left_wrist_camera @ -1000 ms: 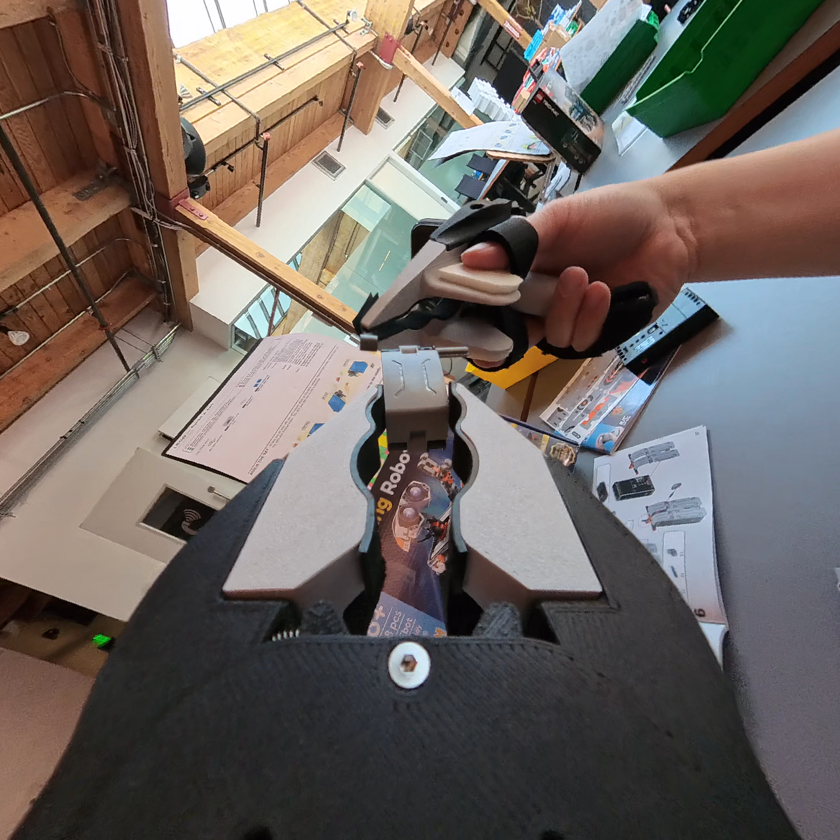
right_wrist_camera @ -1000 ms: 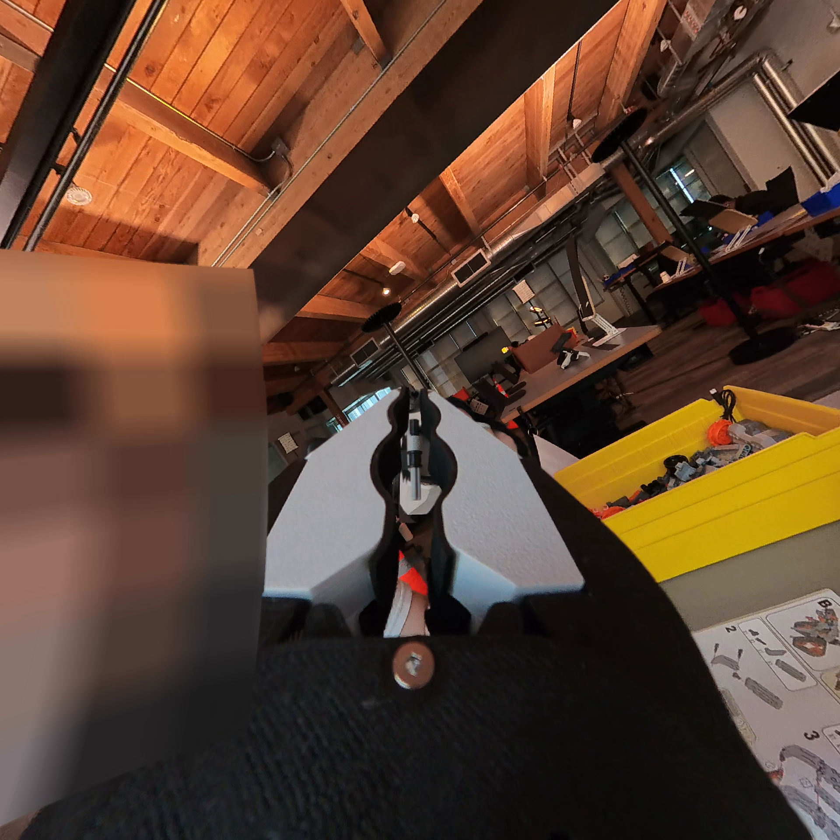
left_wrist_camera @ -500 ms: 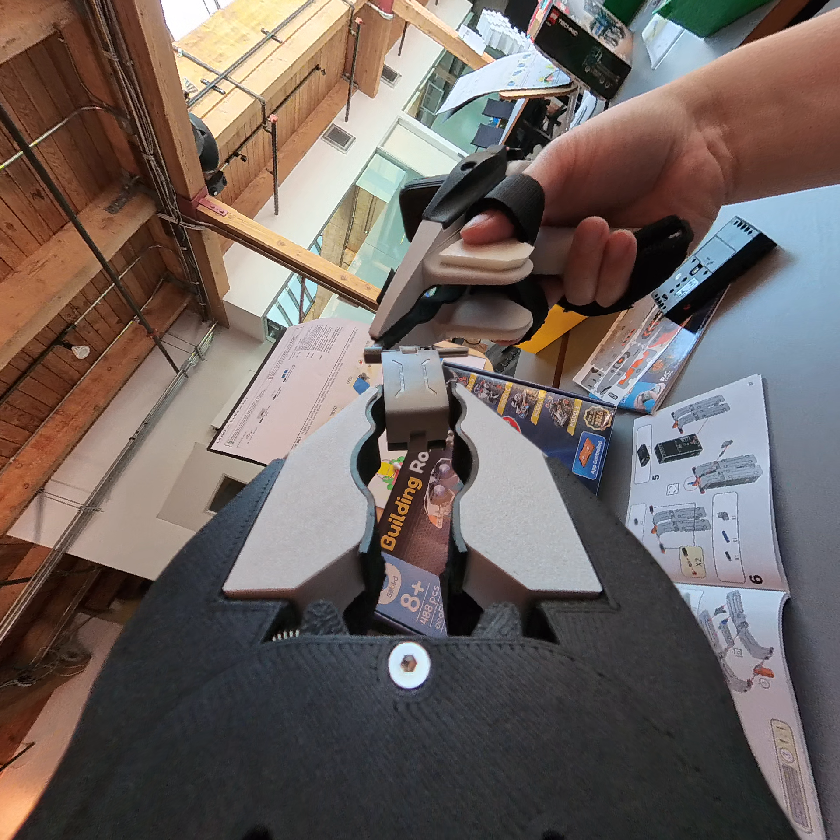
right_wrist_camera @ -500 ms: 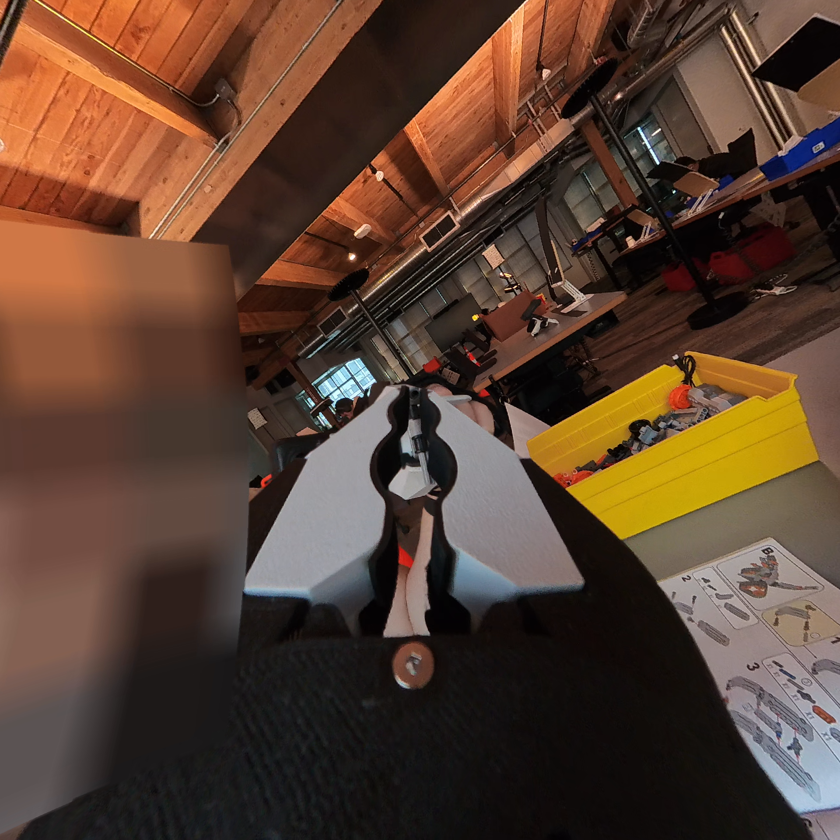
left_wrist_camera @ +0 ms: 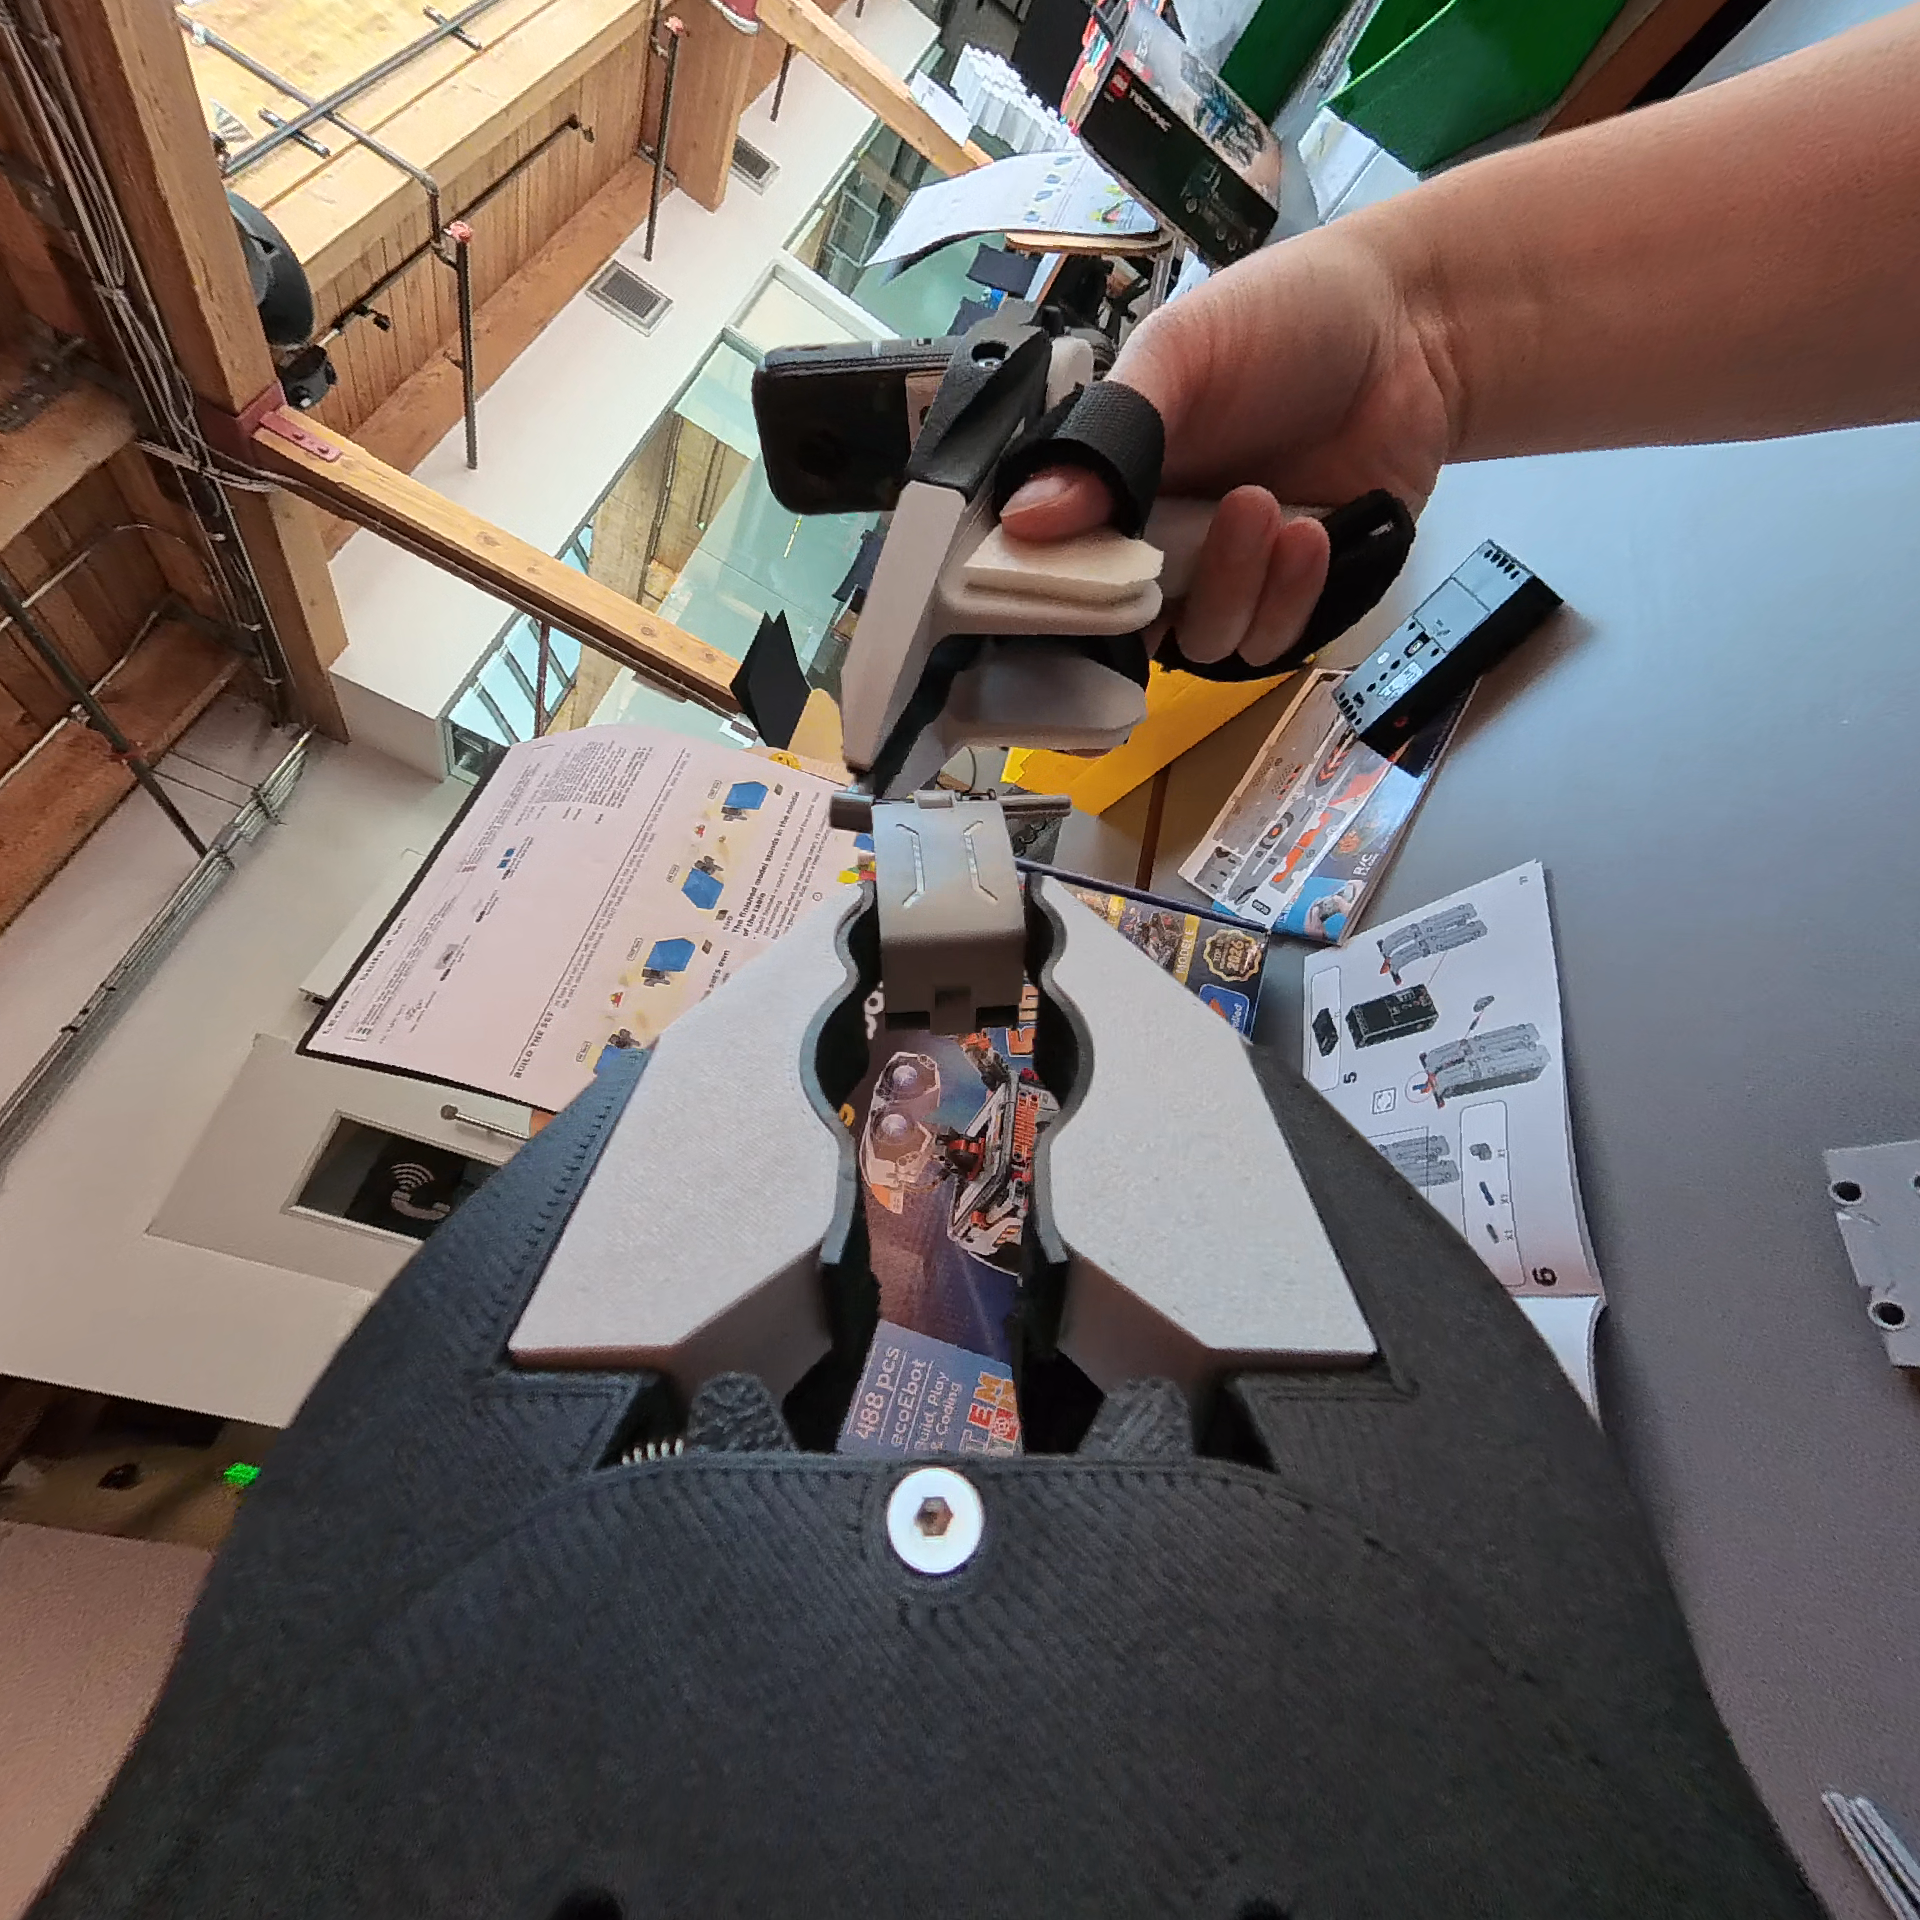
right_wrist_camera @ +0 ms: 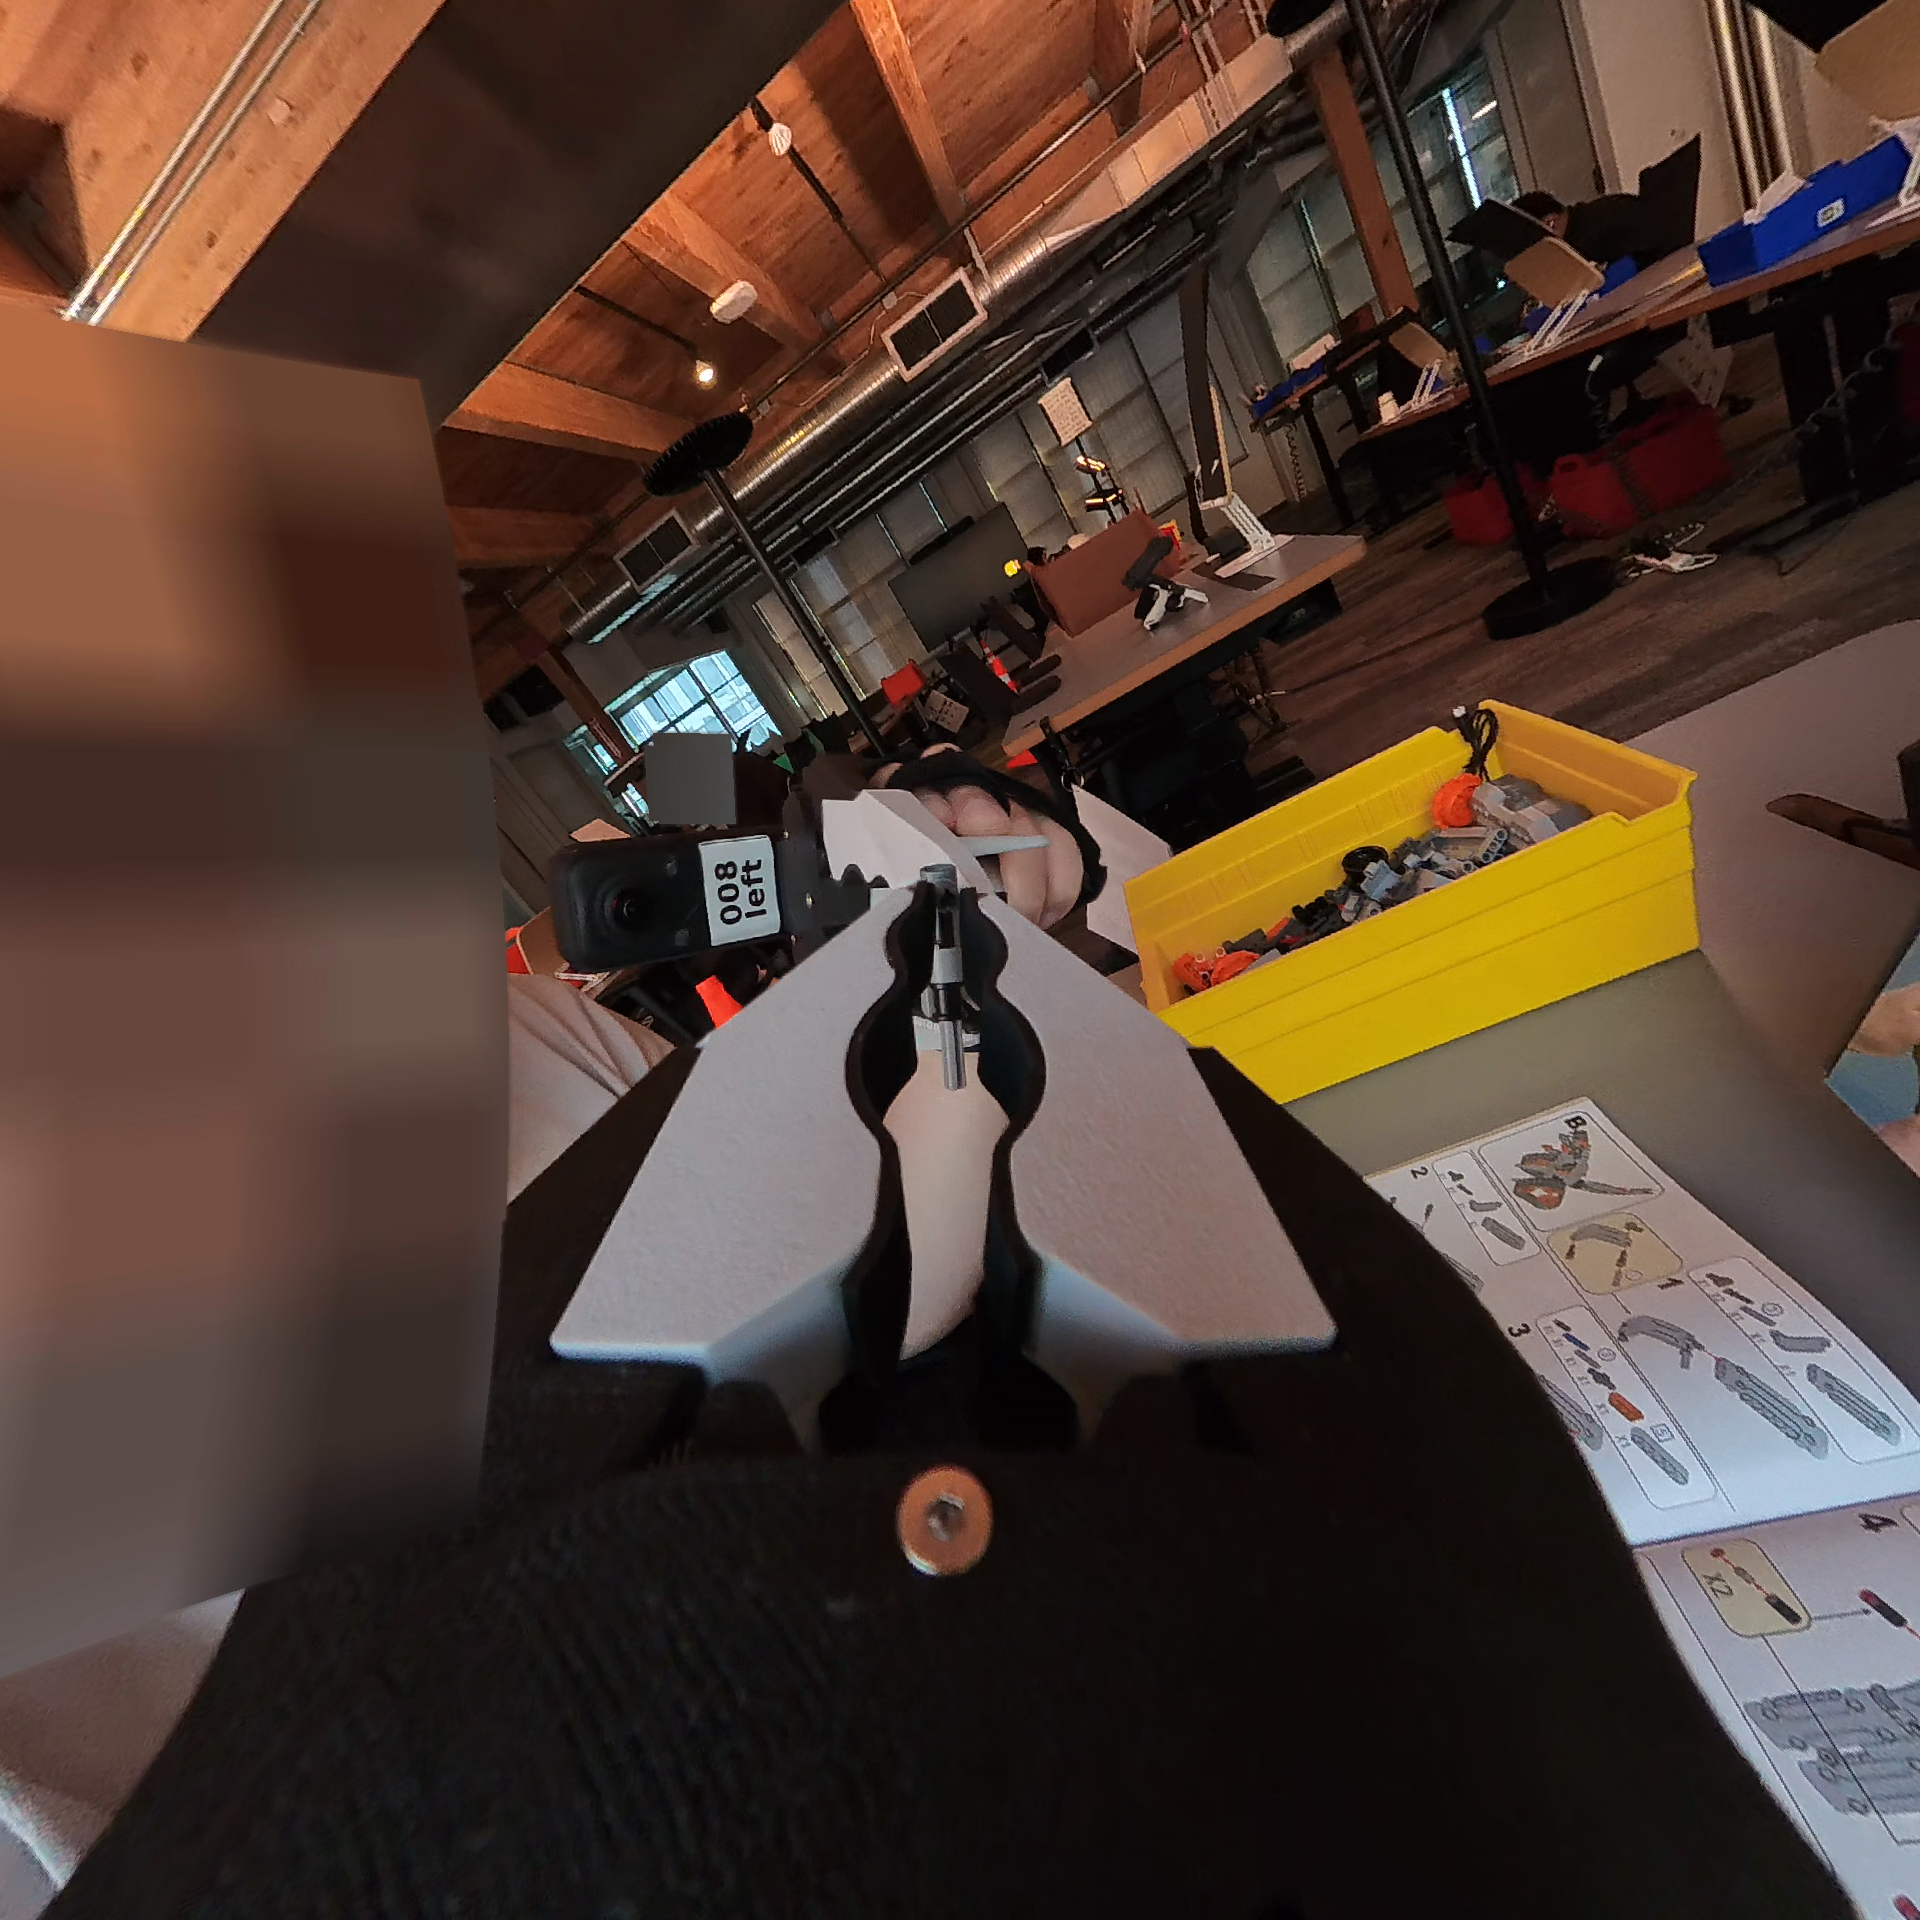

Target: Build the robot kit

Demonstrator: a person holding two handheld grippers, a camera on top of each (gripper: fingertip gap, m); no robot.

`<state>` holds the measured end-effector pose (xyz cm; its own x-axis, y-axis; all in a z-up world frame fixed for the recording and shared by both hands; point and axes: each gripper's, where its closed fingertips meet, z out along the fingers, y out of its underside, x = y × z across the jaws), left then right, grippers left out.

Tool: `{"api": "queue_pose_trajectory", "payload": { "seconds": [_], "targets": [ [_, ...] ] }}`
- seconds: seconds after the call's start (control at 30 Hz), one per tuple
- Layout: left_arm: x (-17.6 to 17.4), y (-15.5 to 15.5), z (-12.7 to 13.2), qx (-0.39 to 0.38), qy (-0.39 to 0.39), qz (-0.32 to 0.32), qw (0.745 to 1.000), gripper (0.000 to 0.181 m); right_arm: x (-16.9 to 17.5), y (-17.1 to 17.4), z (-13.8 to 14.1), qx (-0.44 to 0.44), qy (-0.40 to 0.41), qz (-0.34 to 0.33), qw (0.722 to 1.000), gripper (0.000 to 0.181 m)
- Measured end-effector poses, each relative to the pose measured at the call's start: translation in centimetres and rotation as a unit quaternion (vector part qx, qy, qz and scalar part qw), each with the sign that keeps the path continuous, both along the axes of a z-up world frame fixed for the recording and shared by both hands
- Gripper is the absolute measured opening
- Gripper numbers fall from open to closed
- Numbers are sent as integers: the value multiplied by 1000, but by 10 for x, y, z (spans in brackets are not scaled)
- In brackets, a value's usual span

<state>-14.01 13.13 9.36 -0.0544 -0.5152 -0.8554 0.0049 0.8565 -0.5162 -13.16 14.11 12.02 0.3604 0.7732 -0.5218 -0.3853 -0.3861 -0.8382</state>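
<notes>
My left gripper [left_wrist_camera: 945, 902] is shut on a grey building-toy panel [left_wrist_camera: 943, 914] that stands up between its fingertips. A thin grey axle [left_wrist_camera: 948, 802] lies across the panel's top. My right gripper [left_wrist_camera: 868, 767], held by a hand, points down onto that end of the panel. In the right wrist view my right gripper [right_wrist_camera: 940, 899] is shut on the thin grey axle [right_wrist_camera: 948, 997]. Just beyond its tips is the left gripper [right_wrist_camera: 894, 831] with its black camera [right_wrist_camera: 665, 904] and a hand behind it.
A yellow bin [right_wrist_camera: 1434, 997] of loose parts stands on the grey table. Open instruction booklets [left_wrist_camera: 1455, 1091] [right_wrist_camera: 1662, 1371], a colourful toy box [left_wrist_camera: 951, 1143], a black battery box [left_wrist_camera: 1455, 644], a printed sheet [left_wrist_camera: 582, 914] and a grey perforated plate [left_wrist_camera: 1881, 1247] lie around. Less than 4 cm separates the two grippers' tips. The grey perforated plate [left_wrist_camera: 1881, 1247] lies around 25 cm away from my left fingertips.
Both grippers have tilted and stayed shut. The right gripper stands steeper over the grey panel. In the right wrist view the left gripper and its camera have come into sight at the tips.
</notes>
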Motion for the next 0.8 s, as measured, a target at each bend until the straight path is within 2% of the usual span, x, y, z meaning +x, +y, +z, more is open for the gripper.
{"api": "queue_pose_trajectory", "payload": {
  "seconds": [0.3,0.57,0.8],
  "targets": [
    [1,-5,5,-15,-16,-15,1000,25,4,0,-2,-6,-12,-8,1000,2],
    [0,-5,7,6,-27,-15,999,25,5,-1,-1,-4,-10,-10,1000,2],
    [0,-9,0,39,-16,-15,999,25,4,-5,-10,-14,-59,-11,998,2]
  ]
}}
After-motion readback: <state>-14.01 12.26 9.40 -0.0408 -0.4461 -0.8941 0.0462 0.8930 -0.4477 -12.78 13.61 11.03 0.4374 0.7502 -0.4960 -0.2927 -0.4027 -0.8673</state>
